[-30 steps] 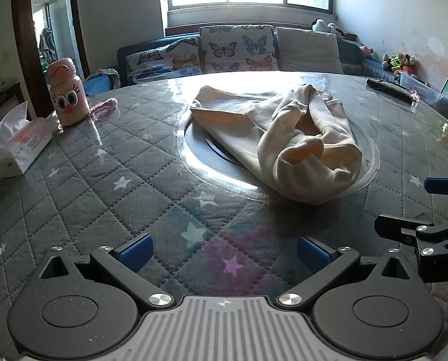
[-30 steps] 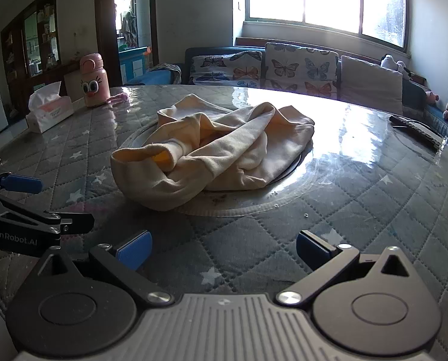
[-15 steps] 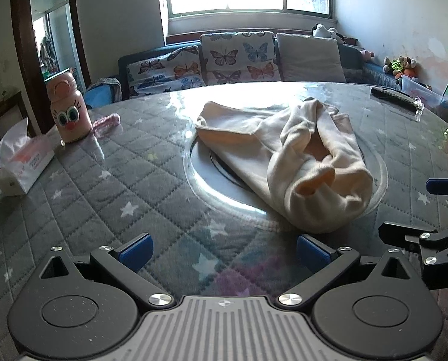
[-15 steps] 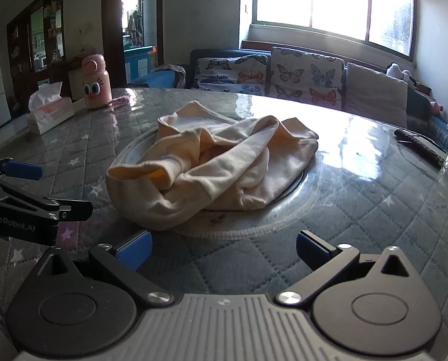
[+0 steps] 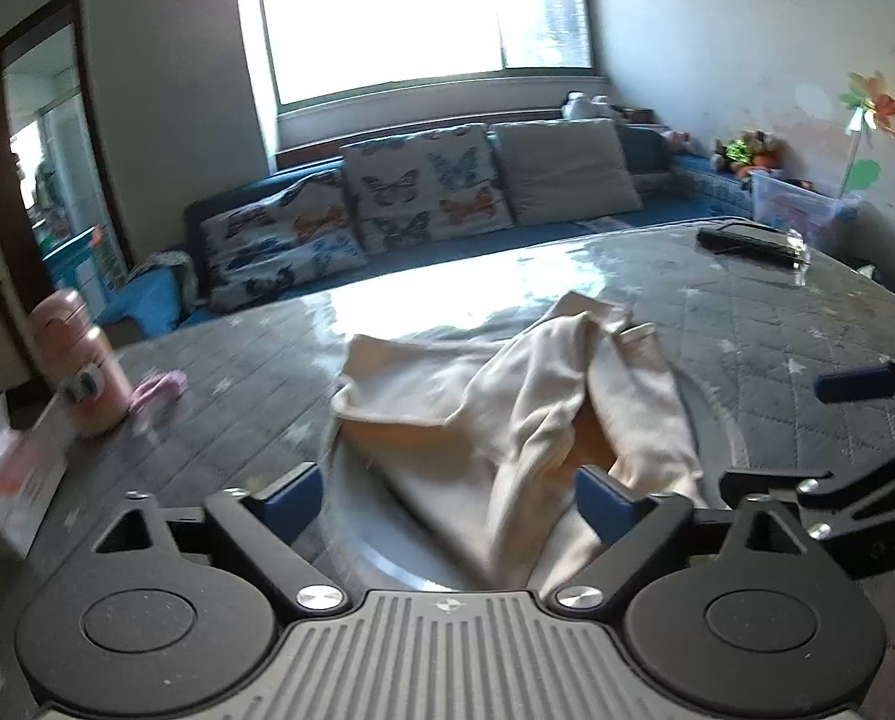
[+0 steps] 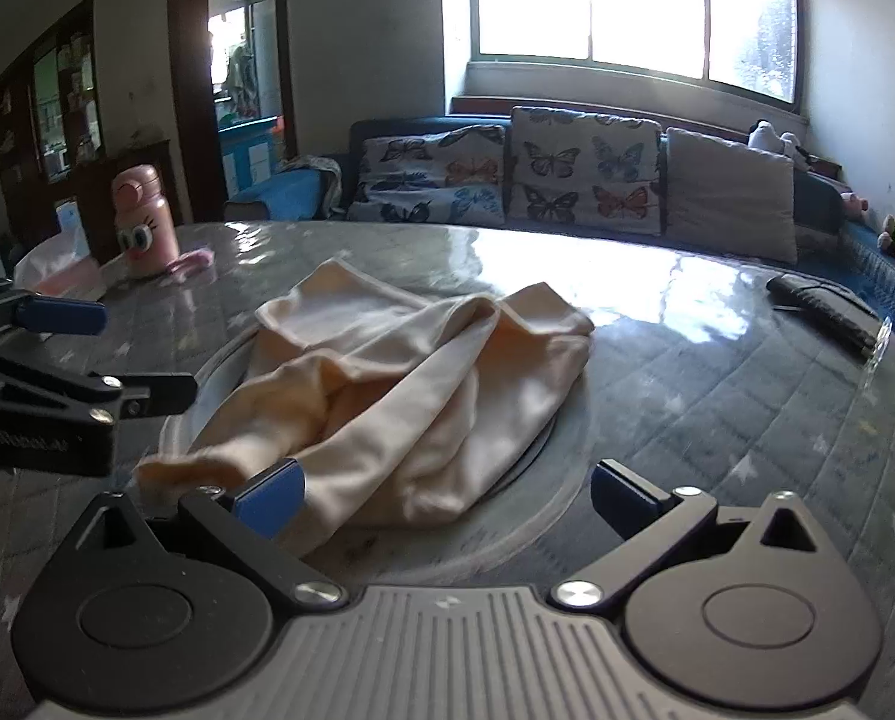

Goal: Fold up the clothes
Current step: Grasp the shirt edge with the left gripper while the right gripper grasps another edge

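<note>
A crumpled cream garment [image 5: 507, 420] lies on the round turntable in the middle of the quilted table; it also shows in the right wrist view [image 6: 399, 372]. My left gripper [image 5: 447, 504] is open, its blue-padded fingers straddling the garment's near end. My right gripper [image 6: 447, 492] is open, its left finger over the garment's near edge. Each gripper shows in the other's view: the right one [image 5: 855, 438] at the right edge, the left one [image 6: 87, 354] at the left edge.
A pink bottle [image 6: 144, 222] and a tissue box [image 5: 15, 480] stand at the table's left. A black remote [image 6: 825, 312] lies at the far right. A pink cloth bit [image 5: 159, 390] lies by the bottle. A sofa with butterfly cushions [image 6: 567, 180] is behind the table.
Both grippers have moved forward and lower toward the garment, so its near end now lies between the fingers. The garment has not moved. Both grippers stay open.
</note>
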